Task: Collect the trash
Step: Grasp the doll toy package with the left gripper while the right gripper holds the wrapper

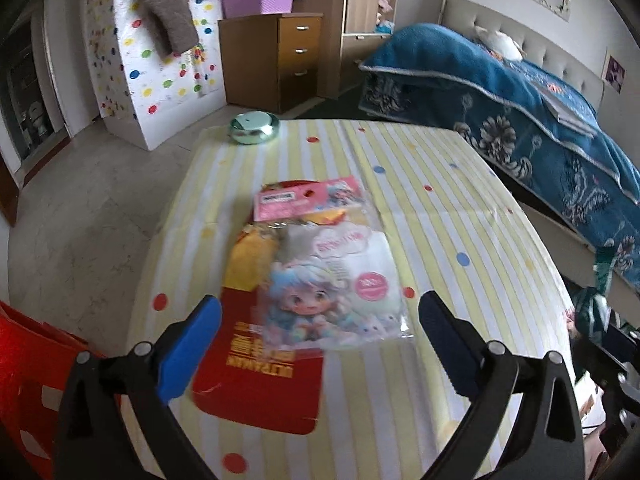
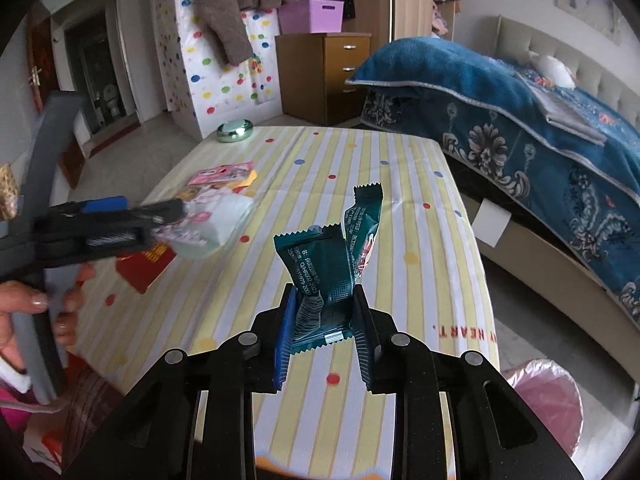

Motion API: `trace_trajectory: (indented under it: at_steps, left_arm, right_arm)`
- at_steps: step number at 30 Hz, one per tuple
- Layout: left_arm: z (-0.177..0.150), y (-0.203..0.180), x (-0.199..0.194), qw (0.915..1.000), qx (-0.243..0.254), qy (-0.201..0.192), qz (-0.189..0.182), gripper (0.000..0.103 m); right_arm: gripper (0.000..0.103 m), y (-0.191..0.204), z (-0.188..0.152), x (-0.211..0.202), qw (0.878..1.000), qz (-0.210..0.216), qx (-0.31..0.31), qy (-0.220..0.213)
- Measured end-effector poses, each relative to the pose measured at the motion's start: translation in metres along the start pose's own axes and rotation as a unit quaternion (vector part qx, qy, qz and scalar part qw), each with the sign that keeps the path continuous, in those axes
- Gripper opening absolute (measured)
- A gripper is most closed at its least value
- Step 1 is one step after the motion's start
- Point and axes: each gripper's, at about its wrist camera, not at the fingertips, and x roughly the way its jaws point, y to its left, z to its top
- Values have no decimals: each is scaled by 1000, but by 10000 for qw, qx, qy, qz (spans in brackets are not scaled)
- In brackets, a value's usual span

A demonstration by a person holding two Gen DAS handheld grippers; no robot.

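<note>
We hold the right gripper (image 2: 325,320) pinched on a crumpled dark green foil snack wrapper (image 2: 334,264), its ribbed pads pressing the lower folds from both sides so that the two crimped, zigzag-cut ends fan up above the jaws. The thin, glossy film creases sharply where the pads squeeze it, and we judge that this tight grip near the base is what keeps such a light, slippery piece from sliding out. It hangs clear above the yellow-and-white striped, dotted tabletop (image 2: 400,208), and a pink-lined trash bin (image 2: 548,396) sits low to the right of this gripper, likely the place for it.

Our left gripper (image 1: 320,320) stands spread wide, nothing between its blue-padded fingers (image 1: 192,344). Just ahead of it, between and beyond the fingertips, lies a clear plastic packet printed with a cartoon girl and a pink header card (image 1: 332,276), flat and shiny, lying over a flat red card envelope with gold lettering (image 1: 260,388). We judge the wide spread suits the broad packet, though flat sheets on cloth offer little edge to catch. Far beyond it, at the tabletop's edge, rests a round, shiny green dish (image 1: 254,130).
</note>
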Motion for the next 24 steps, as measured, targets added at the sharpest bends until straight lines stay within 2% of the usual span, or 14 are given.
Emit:
trace_trajectory:
  at_steps: [6,11,13,17,20,21,24]
  left_arm:
    - [7,-6,21,9996,-16,211,203,96]
    - [7,-5,35,9991,-40,415,121,94]
    - [4,-7,38,9989,-1,469,61,80]
    - [-3,-7,37,9987,106,489,35,61]
    - [-4,-2,26,9994,62,349,-29,44]
    - [-3,1,21,9996,45,283,-54,34]
    - [0,9,-3,9999,38,-28,-149,23]
  right_arm:
    - [28,-4,-4,-8,10000,-10,47,14]
    - [28,-11,-5,-4,9999,46,137,89]
    - [28,-12,-6,-4,9998,60,157,99]
    - [28,-13,-7,-5,9997,105,186,108]
    - [29,-11,-11,-7,9997,111,187,79]
    - [29,-11,-11,-6,9997,112,190,74]
    - [29,-11,-13,-9,9997,122,213,12]
